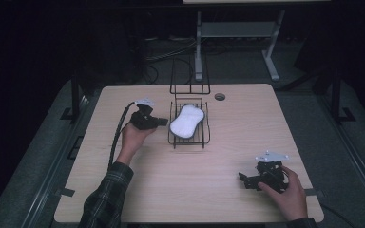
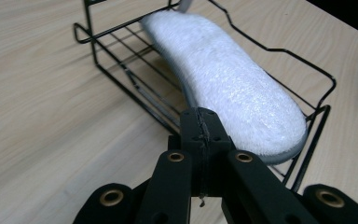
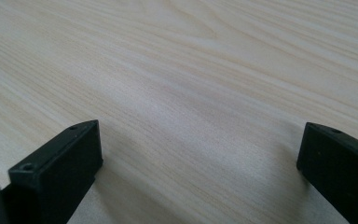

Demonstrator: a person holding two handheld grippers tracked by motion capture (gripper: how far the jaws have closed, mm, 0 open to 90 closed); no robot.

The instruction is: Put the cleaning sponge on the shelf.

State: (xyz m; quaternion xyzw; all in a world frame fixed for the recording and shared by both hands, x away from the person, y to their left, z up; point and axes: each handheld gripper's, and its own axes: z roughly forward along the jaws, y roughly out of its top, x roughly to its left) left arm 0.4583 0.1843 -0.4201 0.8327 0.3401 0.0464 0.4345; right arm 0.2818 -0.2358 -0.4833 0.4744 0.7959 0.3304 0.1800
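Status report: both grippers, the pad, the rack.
Left gripper shut, empty, at the wire rack. Right gripper open, resting on the table. White fluffy pad lying in the rack. Nothing in the way.

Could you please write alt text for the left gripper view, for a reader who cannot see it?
The left gripper, jaws shut with nothing between them, points at a white fluffy pad lying in a black wire basket. The basket stands on a light wooden table.
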